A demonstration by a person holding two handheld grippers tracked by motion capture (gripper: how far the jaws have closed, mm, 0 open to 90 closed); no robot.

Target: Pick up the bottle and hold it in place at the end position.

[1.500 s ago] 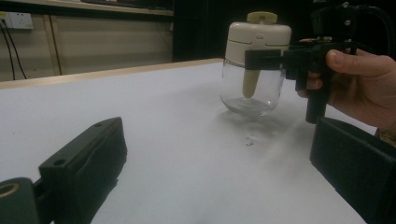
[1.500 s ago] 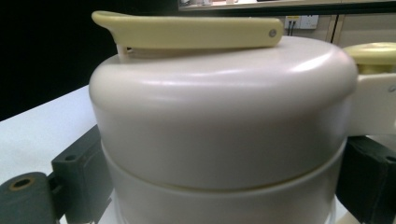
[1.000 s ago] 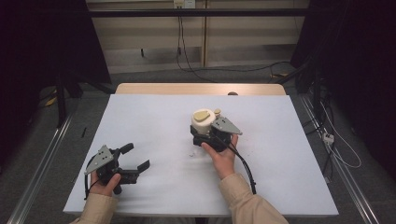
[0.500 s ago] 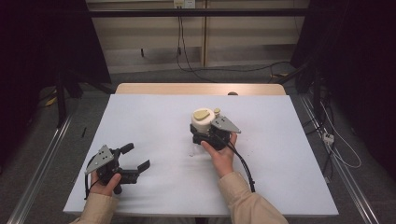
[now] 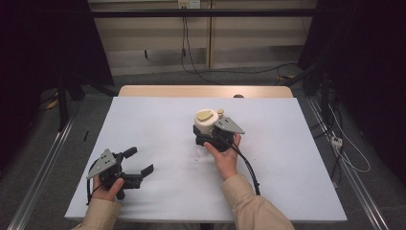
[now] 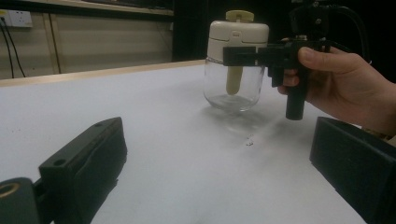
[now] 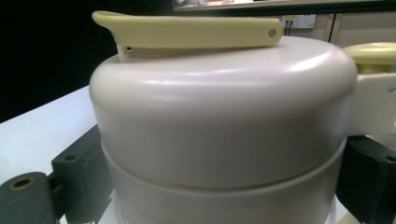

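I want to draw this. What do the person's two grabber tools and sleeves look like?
Both tools are black, each with two blocky black jaws and a pistol-style handle. The left tool and the right tool each carry a grey three-cornered plate on top. A black cable trails from the right tool along the forearm. The person wears light beige long sleeves.

The bench (image 5: pixel 158 120) has a white top with a bare wooden strip along its far edge; a glass jar (image 6: pixel 232 88) with a cream lid stands upright on it, right of the middle; small crumbs (image 6: pixel 250 141) lie on the white surface just in front of the jar; a small dark object (image 5: pixel 238 96), too small to identify, sits at the far edge.
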